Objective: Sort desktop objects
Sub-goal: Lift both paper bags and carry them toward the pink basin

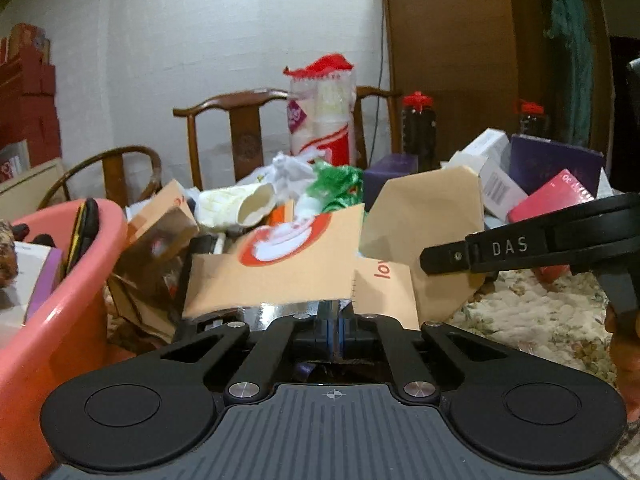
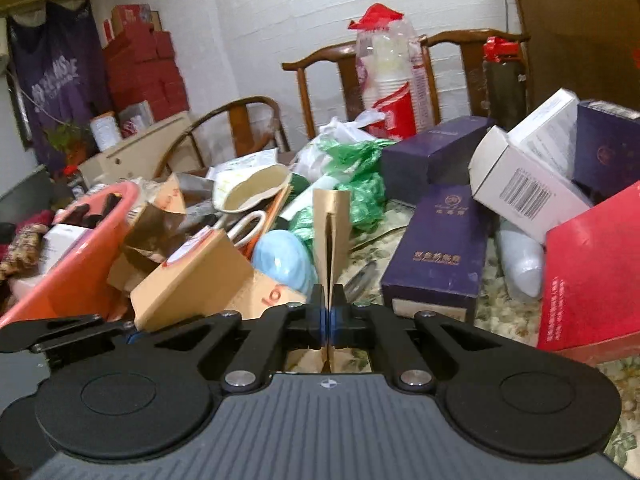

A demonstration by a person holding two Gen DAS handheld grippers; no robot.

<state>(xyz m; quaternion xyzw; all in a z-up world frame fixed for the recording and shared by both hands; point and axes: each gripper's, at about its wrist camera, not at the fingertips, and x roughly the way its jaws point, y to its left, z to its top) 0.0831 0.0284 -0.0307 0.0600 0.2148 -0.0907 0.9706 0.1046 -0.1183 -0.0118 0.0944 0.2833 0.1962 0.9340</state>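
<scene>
The left gripper (image 1: 335,318) had its jaws pinched shut on the lower edge of a brown cardboard sheet (image 1: 276,268) printed with a red-and-white ring, held upright over the cluttered worktop (image 1: 536,316) just beside the pink basin (image 1: 60,300). The right gripper (image 2: 328,312) had its jaws closed on a folded brown paper piece (image 2: 330,224), seen edge-on and standing upright. Purple boxes (image 2: 440,248), a red box (image 2: 592,276) and a green plastic bag (image 2: 356,172) lay near it.
</scene>
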